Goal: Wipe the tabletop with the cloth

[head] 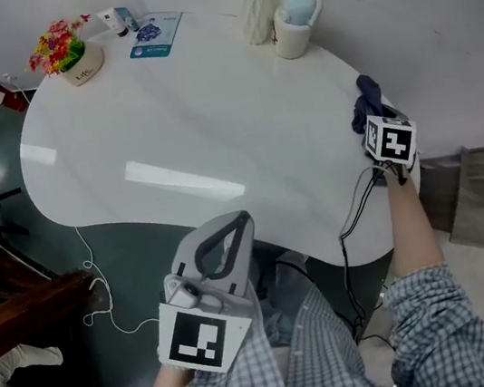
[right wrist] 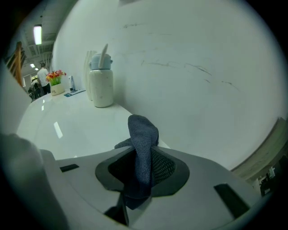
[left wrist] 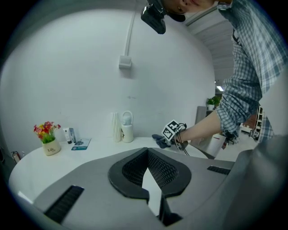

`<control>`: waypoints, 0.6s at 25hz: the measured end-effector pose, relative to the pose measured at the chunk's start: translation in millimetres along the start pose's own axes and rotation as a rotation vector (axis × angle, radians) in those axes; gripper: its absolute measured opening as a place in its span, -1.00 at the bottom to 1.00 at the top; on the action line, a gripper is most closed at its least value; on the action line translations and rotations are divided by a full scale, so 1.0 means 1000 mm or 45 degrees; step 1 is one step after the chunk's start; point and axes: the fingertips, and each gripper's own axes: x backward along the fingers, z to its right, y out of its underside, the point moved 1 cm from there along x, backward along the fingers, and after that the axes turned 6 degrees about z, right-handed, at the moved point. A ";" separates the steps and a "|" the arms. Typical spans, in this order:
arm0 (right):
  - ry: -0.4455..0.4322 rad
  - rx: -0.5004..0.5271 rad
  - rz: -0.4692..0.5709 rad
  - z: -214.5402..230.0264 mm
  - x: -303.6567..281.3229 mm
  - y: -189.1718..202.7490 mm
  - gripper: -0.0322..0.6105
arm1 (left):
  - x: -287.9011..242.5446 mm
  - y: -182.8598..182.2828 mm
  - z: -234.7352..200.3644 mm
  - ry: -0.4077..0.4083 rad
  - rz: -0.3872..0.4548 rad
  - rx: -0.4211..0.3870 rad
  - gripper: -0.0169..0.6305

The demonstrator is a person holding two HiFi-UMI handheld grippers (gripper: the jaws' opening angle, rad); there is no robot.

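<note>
The dark blue cloth (head: 367, 103) sits at the tabletop's (head: 193, 122) three o'clock edge, close to the wall. It is bunched and stands up in a fold. The right gripper (head: 377, 124) has its jaws clamped on that fold, and its own view shows the fabric (right wrist: 143, 148) pinched between the pads and sticking out past them over the white surface.

Over at six o'clock the left gripper (head: 234, 226) is held low, off the table and in front of the person's checked shirt (head: 307, 361). Its jaws are drawn together with nothing in them.

A ribbed white vase (head: 257, 6) and a white jug (head: 295, 18) stand side by side at one o'clock. A pot of red and yellow flowers (head: 72, 56) is at eleven, with a small tube (head: 116, 19) and a blue card (head: 156, 35) nearby.
</note>
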 end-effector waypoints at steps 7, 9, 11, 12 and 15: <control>0.125 -0.099 -0.059 0.055 0.039 0.050 -0.64 | -0.017 -0.012 0.020 0.109 0.032 -0.046 -0.93; 0.153 -0.117 -0.084 0.068 0.054 0.066 -0.64 | -0.022 -0.016 0.027 0.143 0.044 -0.055 -0.93; 0.177 -0.126 -0.103 0.078 0.069 0.081 -0.64 | -0.026 -0.020 0.034 0.177 0.061 -0.062 -0.93; 0.181 -0.127 -0.108 0.081 0.076 0.089 -0.64 | -0.028 -0.021 0.038 0.194 0.068 -0.069 -0.93; 0.178 -0.134 -0.125 0.083 0.095 0.110 -0.64 | -0.032 -0.025 0.046 0.236 0.087 -0.085 -0.93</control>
